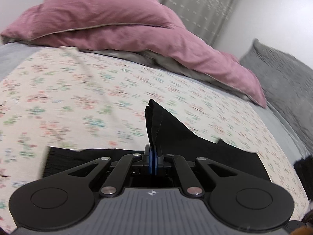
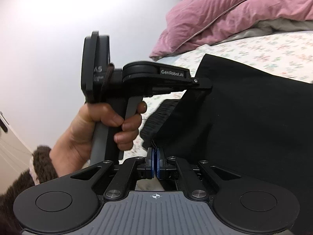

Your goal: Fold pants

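Left gripper [image 1: 152, 152]: jaws pressed together on a pinch of the black pants [image 1: 172, 129]. A pleat of cloth with a stitched seam stands up out of the blue pads [image 1: 149, 161]. The rest of the pants drapes down to either side over the floral sheet [image 1: 82, 90].

Right gripper [image 2: 156, 156]: jaws likewise closed, pinching a pants edge; a thin bit of cloth sits between the pads.

Left wrist view only:
- grey curtain [image 1: 197, 5] behind the bed
- grey pillow [image 1: 283, 82] at the right, beside the pink duvet [image 1: 109, 19]
- wide stretch of sheet, motion-blurred
- grey bedding edge at far left

Right wrist view only:
- the left gripper from the side, its fingers reaching into the pants, cloth hanging from the tips
- the person's left hand [image 2: 101, 129] wrapped around that gripper's handle, brown fuzzy sleeve [image 2: 39, 166] at the wrist
- the pants as a large black panel filling the right half, lifted off the sheet between the two grippers
- ribbed waistband [image 2: 156, 121] hanging below the left gripper
- plain white wall [image 2: 49, 29] at the left

Both views: pink duvet bunched at the far side of the bed, floral sheet under the pants.

The two grippers sit close together, each holding its own spot on the cloth.
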A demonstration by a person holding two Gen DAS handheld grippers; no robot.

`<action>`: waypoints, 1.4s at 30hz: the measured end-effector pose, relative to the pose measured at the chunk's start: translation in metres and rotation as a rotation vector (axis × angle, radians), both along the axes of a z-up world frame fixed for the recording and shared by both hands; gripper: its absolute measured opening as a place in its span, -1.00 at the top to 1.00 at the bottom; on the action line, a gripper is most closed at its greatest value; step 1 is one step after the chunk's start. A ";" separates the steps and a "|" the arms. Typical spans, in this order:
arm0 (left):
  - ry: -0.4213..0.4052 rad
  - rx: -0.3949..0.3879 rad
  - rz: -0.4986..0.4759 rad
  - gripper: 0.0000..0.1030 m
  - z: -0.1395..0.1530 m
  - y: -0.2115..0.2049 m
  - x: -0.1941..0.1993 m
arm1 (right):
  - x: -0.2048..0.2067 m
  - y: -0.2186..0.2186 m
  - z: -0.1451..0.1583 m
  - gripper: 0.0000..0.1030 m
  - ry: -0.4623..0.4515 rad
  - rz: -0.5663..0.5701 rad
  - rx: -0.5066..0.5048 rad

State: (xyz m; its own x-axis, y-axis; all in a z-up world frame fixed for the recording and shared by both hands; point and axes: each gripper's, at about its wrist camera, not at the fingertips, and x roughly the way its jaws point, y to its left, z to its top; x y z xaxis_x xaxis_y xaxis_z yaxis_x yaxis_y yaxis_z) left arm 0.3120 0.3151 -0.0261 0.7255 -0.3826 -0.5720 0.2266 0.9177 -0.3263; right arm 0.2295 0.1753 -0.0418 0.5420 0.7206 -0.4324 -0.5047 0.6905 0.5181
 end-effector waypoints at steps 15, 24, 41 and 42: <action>-0.005 -0.168 0.254 0.46 -0.018 0.087 -0.017 | 0.056 0.088 -0.029 0.79 0.071 0.072 0.011; 0.013 -0.024 0.320 0.05 -0.007 0.094 -0.047 | 0.039 0.069 -0.013 -0.22 0.023 0.122 -0.035; -0.003 0.154 -0.095 -0.25 -0.015 -0.082 -0.089 | -0.035 -0.116 -0.007 -0.45 0.010 -0.250 -0.212; -0.004 0.168 -0.150 -0.25 -0.019 -0.091 -0.092 | -0.037 -0.123 -0.007 -0.45 0.016 -0.270 -0.202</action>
